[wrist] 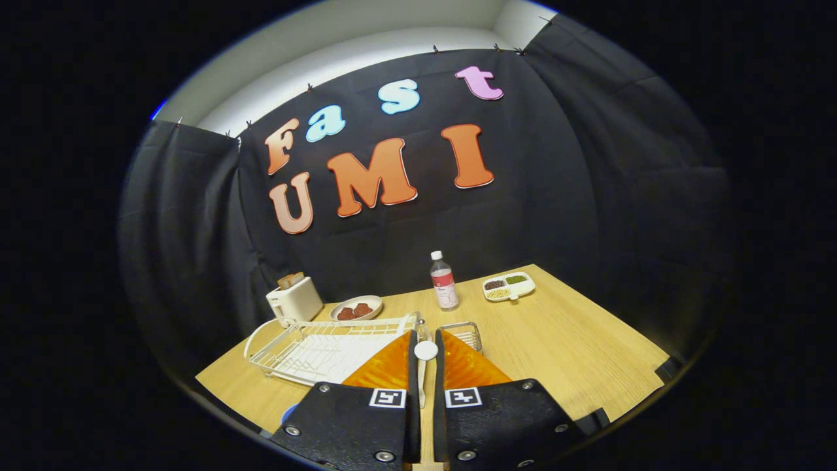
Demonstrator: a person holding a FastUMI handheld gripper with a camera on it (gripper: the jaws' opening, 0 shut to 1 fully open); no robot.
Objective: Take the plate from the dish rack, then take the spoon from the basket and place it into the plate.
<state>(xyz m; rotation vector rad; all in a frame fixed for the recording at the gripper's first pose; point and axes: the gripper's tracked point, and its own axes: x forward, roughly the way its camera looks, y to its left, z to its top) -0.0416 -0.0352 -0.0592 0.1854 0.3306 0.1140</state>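
Between my jaws (pixel 426 353) I am gripping the white spoon (pixel 425 358), both sides nearly closed and pressing on its handle. Just beyond them the wire basket (pixel 465 332) is sitting on the tabletop (pixel 575 353), with the dish rack (pixel 320 347) to its left.

- Support surface: light wooden table (pixel 556 353).
- White dish rack (pixel 320 347): on the table, beyond the left finger.
- Small wire basket (pixel 465 332): just beyond the right finger.
- Toaster (pixel 295 299) and plate of food (pixel 356 308): behind the rack.
- Bottle (pixel 444 281): upright, well beyond the fingers.
- Divided snack tray (pixel 509 286): beside the bottle, to its right.
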